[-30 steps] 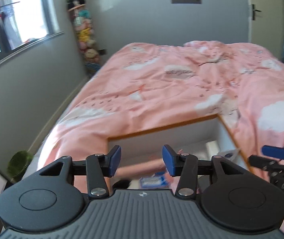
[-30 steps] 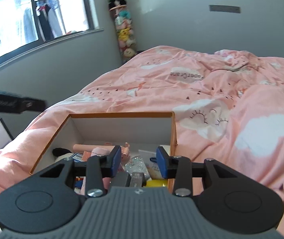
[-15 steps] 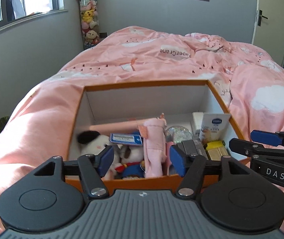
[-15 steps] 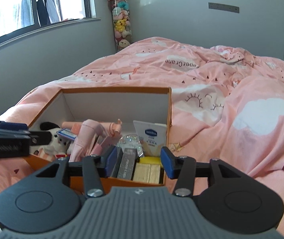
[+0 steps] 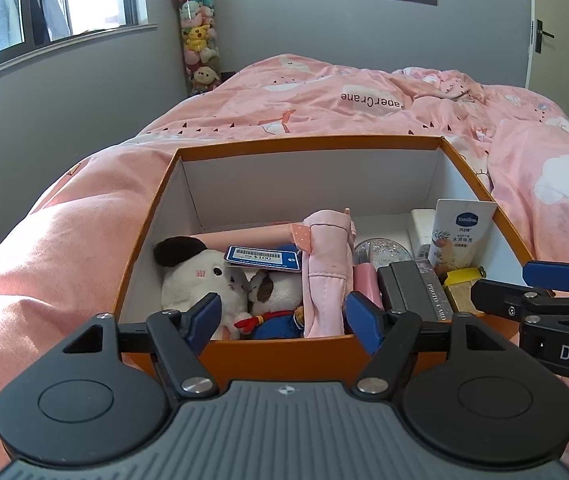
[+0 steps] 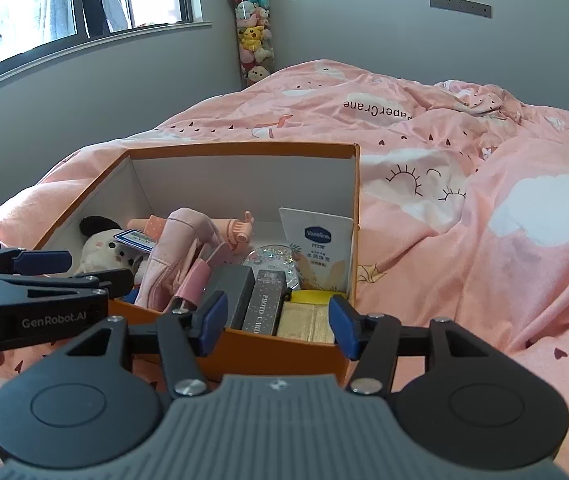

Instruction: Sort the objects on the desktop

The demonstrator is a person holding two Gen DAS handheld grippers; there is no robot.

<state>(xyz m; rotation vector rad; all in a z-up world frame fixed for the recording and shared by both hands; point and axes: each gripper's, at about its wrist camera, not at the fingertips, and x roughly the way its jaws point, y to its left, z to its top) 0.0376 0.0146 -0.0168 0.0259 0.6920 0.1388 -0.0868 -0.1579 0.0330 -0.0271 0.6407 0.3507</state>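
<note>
An orange box (image 5: 284, 350) with white inside walls sits on the bed; it also shows in the right wrist view (image 6: 240, 150). It holds a white plush dog (image 5: 196, 276), a pink cloth pouch (image 5: 326, 268), a blue price card (image 5: 262, 258), a Vaseline tube (image 5: 458, 232), a dark photo card box (image 6: 266, 300), a gold bar (image 6: 306, 322) and a glitter globe (image 6: 272, 260). My left gripper (image 5: 282, 316) is open and empty just above the box's near edge. My right gripper (image 6: 276, 322) is open and empty at the near right corner.
A pink quilt (image 6: 464, 184) covers the bed around the box. A tall tube of plush toys (image 5: 198, 36) stands in the far corner by the window (image 5: 44, 12). A door (image 5: 560, 28) is at the far right.
Both grippers have pulled back and tilted down, so the whole box and its contents came into view. Both stay open and empty.
</note>
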